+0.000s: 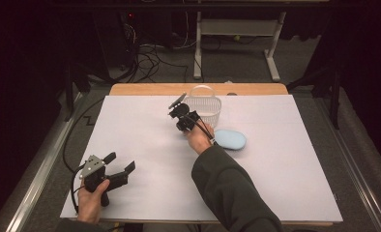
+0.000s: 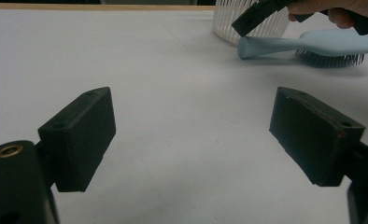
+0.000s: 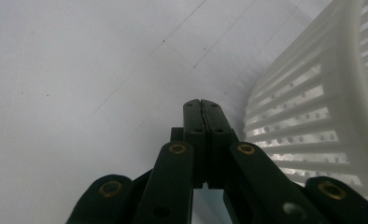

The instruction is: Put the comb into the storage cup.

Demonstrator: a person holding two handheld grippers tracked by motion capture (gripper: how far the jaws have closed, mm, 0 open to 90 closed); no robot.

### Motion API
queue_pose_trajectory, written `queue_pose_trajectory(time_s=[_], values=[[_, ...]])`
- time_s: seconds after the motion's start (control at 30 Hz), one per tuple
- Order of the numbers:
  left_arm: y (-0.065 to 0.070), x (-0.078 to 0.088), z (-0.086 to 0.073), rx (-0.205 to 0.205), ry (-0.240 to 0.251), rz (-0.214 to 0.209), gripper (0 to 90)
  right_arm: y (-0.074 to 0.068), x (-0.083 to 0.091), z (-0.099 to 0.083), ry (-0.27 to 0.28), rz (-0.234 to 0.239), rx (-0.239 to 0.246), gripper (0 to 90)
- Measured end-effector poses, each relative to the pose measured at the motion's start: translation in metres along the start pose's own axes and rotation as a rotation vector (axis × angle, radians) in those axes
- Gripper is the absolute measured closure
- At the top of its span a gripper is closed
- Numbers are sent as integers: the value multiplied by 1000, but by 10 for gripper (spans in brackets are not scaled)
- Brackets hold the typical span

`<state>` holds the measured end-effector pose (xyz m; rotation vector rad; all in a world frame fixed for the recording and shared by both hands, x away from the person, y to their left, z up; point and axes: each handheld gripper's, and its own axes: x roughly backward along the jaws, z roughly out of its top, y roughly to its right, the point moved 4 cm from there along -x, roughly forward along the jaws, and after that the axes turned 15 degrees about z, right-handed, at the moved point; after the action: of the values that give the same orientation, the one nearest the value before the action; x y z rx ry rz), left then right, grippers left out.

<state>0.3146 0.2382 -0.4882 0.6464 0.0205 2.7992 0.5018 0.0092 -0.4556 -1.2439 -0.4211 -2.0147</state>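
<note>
**Clenched right gripper beside the basket, brush just behind**

My right gripper (image 1: 178, 107) is clenched with nothing between its jaws; in the right gripper view (image 3: 202, 105) the two pads meet flat above the white sheet (image 1: 145, 140). The white basket (image 1: 205, 107) stands just beside its tip, on the right. The light blue hairbrush (image 1: 230, 139) lies bristles down on the sheet near my right hand (image 1: 197, 139), close to the basket. My left gripper (image 1: 121, 164) rests released, jaws wide apart (image 2: 191, 135), well apart from the brush (image 2: 313, 45).

My left gripper (image 1: 112, 169) and right gripper (image 1: 178, 107) are black, with blocky pads, little gold rings, a grey plate, black cables, and my dark green sleeve (image 1: 229, 186)
</note>
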Motion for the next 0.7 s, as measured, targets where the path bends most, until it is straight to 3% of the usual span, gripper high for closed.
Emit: queue_pose_trajectory(time_s=[0.1, 0.7], values=[[1, 0, 0, 3, 1, -4, 154, 1, -2, 2, -17, -13, 18, 900], [1, -1, 0, 3, -4, -10, 154, 6, 0, 3, -34, -46, 13, 900]])
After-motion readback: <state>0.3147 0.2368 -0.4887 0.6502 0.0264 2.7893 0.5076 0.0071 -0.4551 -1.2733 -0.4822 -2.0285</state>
